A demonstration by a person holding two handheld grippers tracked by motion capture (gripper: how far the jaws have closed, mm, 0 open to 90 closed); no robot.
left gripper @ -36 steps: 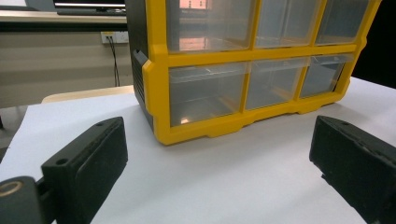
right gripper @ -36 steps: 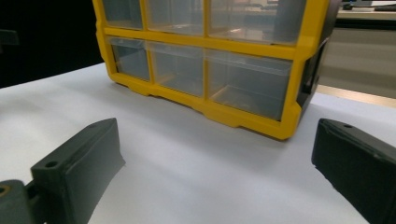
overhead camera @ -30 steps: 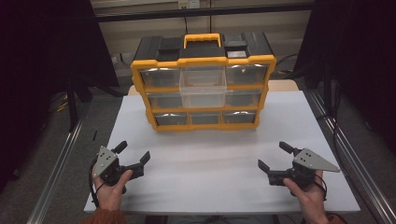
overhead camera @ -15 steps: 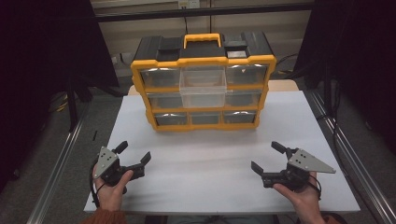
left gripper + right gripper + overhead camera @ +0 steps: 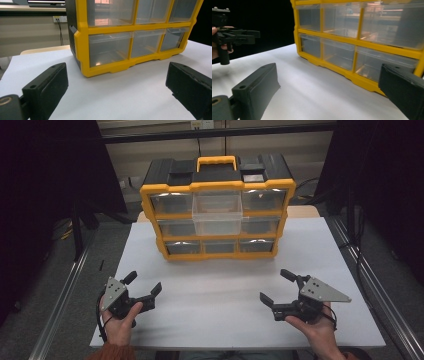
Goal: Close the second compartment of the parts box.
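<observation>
At the back of the white table (image 5: 225, 315) stands the yellow drawer cabinet (image 5: 217, 205), upright, its clear middle drawer (image 5: 217, 212) in the top row pulled partway out; the other drawers look shut, though glare makes that hard to confirm. Nothing seems begun beyond that. The right gripper (image 5: 277, 287) and left gripper (image 5: 143, 282) hover near the front edge, well apart from the cabinet, jaws spread wide and empty.
</observation>
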